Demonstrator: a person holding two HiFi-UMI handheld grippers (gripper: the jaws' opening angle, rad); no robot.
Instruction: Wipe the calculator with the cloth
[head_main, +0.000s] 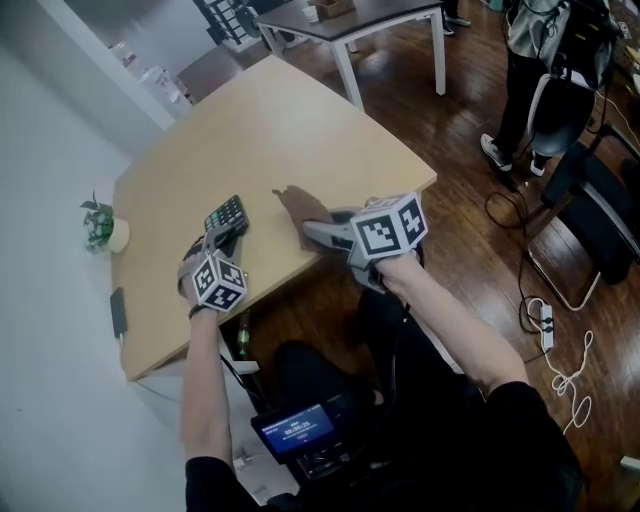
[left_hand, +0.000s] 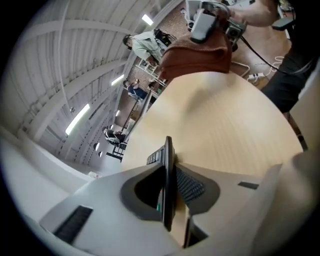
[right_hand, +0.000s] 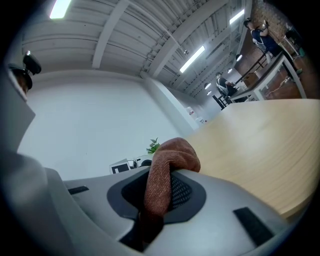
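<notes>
Two grips: pinching the calculator (head_main: 227, 214) edge-on with left hand-held gripper (left_hand: 170, 190), clamping brown cloth (right_hand: 172, 150) with right hand-held gripper (right_hand: 160, 192).

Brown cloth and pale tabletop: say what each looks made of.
The rust-brown cloth looks like knitted or terry fabric: fine nubby texture, soft folds. The pale tabletop looks like matte wood-grain laminate or veneer: faint straight grain, little glare.

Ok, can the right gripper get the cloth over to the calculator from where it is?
Probably yes. The right gripper holds the cloth close beside the calculator, with only bare table between; the left gripper grips its near end.
</notes>
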